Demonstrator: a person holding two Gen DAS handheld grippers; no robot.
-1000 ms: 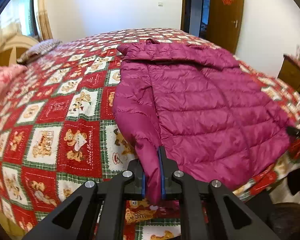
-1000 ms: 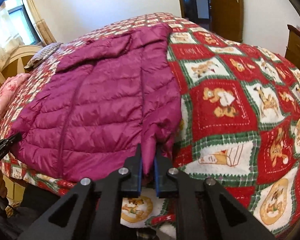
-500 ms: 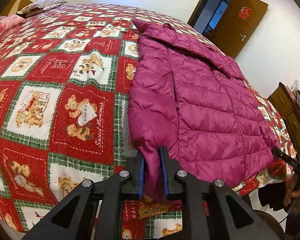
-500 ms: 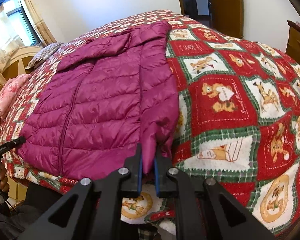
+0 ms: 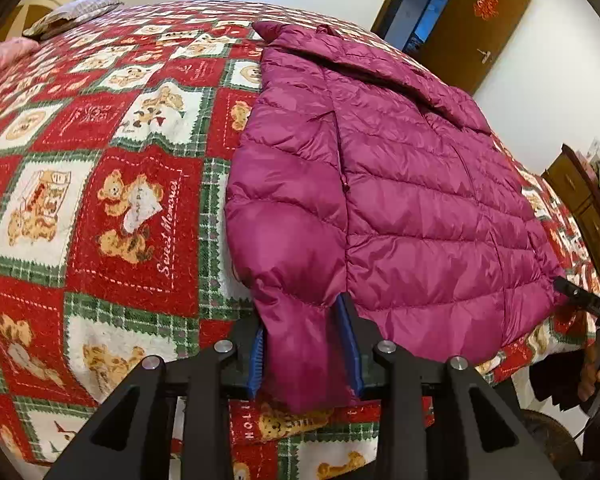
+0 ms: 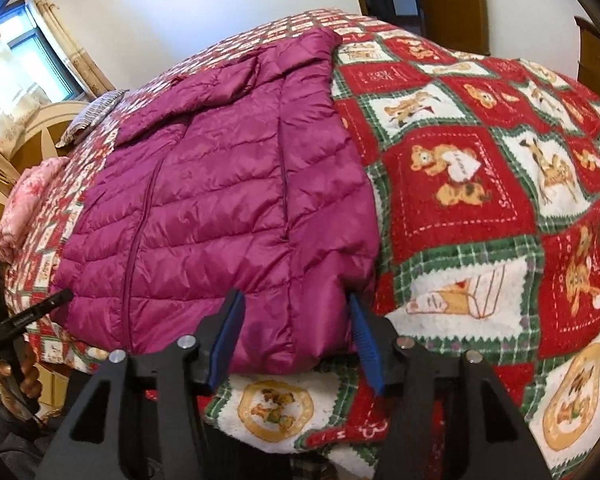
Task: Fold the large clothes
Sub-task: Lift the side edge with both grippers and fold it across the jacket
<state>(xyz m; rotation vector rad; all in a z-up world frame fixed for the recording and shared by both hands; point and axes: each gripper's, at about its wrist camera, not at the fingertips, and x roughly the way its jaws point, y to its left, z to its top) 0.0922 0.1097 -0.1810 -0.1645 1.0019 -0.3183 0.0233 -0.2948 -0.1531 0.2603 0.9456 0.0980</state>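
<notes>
A magenta quilted down jacket (image 5: 400, 200) lies flat, front up, on the bed, collar at the far end, hem at the near edge. It also shows in the right wrist view (image 6: 228, 200). My left gripper (image 5: 306, 344) is open, its blue pads either side of the jacket's left sleeve cuff (image 5: 304, 360), which hangs loose between them. My right gripper (image 6: 296, 336) is open wide at the jacket's right hem corner, the fabric resting between the pads.
The bed has a red, green and white teddy-bear quilt (image 5: 112, 208). Pillows (image 5: 72, 14) lie at the far left. A wooden door (image 5: 472, 20) and a dresser (image 5: 580, 196) stand at the right. The other gripper's tip (image 5: 572, 292) shows at the hem.
Both grippers have opened and let go of the sleeve cuffs they were pinching. The jacket has settled flat on the bed.
</notes>
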